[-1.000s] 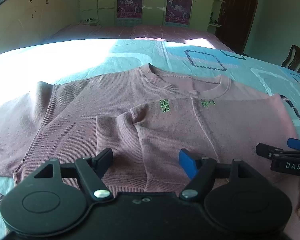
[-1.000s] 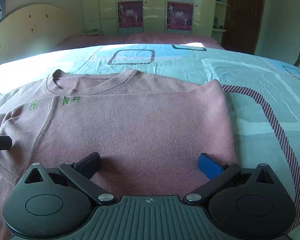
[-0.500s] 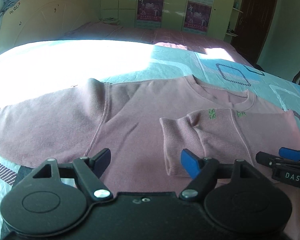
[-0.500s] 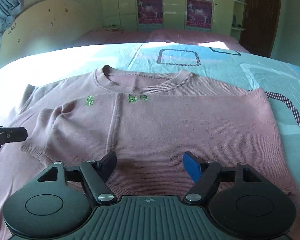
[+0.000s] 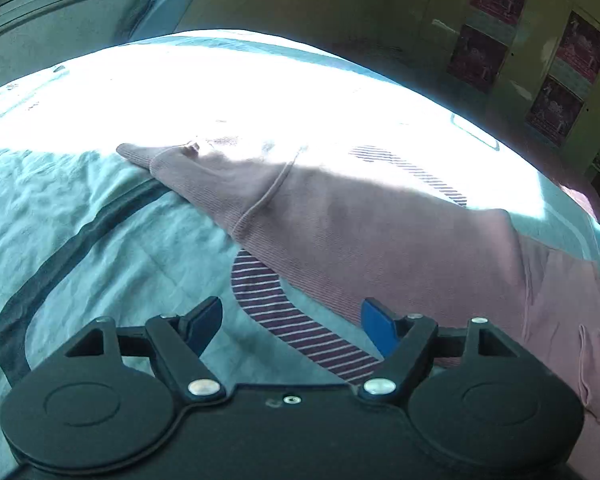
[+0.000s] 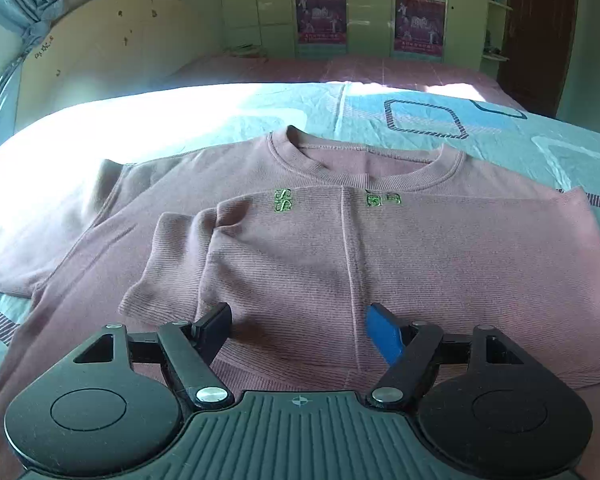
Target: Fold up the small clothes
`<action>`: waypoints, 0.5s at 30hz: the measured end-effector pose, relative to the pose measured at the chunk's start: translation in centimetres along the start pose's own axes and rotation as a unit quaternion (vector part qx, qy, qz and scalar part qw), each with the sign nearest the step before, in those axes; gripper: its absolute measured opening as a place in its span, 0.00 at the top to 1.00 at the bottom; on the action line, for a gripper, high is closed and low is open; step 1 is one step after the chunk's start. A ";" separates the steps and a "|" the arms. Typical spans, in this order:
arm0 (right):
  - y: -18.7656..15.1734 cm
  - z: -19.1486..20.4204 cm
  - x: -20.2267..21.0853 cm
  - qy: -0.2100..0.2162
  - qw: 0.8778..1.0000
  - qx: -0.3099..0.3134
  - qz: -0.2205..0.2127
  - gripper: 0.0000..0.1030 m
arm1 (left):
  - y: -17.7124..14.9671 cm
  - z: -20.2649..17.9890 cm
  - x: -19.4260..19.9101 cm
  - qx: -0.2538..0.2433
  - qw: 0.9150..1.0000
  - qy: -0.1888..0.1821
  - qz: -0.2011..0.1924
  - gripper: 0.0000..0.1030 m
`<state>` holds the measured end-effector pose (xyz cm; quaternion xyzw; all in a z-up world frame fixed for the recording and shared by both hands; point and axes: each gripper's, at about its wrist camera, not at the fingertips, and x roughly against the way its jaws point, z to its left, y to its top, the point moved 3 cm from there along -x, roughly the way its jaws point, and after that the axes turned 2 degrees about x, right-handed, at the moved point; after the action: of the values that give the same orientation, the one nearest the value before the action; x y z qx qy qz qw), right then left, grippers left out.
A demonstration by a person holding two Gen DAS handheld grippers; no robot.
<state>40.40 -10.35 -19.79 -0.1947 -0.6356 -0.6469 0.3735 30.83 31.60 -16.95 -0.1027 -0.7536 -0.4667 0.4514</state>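
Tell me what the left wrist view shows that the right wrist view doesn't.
Only the left wrist view shows the unfolded sleeve's cuff, stretched out flat on the bedsheet, with the open left tool above bare sheet beside it. Only the right wrist view shows the neckline, the green embroidery, the folded-in sleeve and the open right tool. Both show the pink sweatshirt and the posters.

L wrist cam: sits behind left claw (image 5: 290, 322), tilted down, close over bed (image 5: 100, 240), facing outstretched sleeve (image 5: 320, 216). R wrist cam: behind right claw (image 6: 300, 328), tilted down, facing wardrobe (image 6: 368, 8). Both share pink sweater (image 6: 380, 260).
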 end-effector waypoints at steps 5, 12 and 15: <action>0.4 1.5 -0.3 -0.007 1.000 0.004 0.001 0.28 | 3.2 4.8 -2.7 0.087 0.996 0.000 -0.007 0.28; 0.7 2.2 -0.7 -0.021 1.000 -0.009 0.002 0.28 | 5.9 6.2 -5.9 0.120 0.991 -0.013 -0.052 0.60; 1.0 1.6 -0.7 -0.038 0.999 -0.029 -0.010 0.28 | 6.2 6.6 -6.5 0.130 0.990 -0.019 -0.054 0.91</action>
<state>41.23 -8.51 -19.47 -0.2232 -0.6320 -0.6614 0.3366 34.22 41.99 -19.21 -0.0112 -0.8207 -0.3860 0.4210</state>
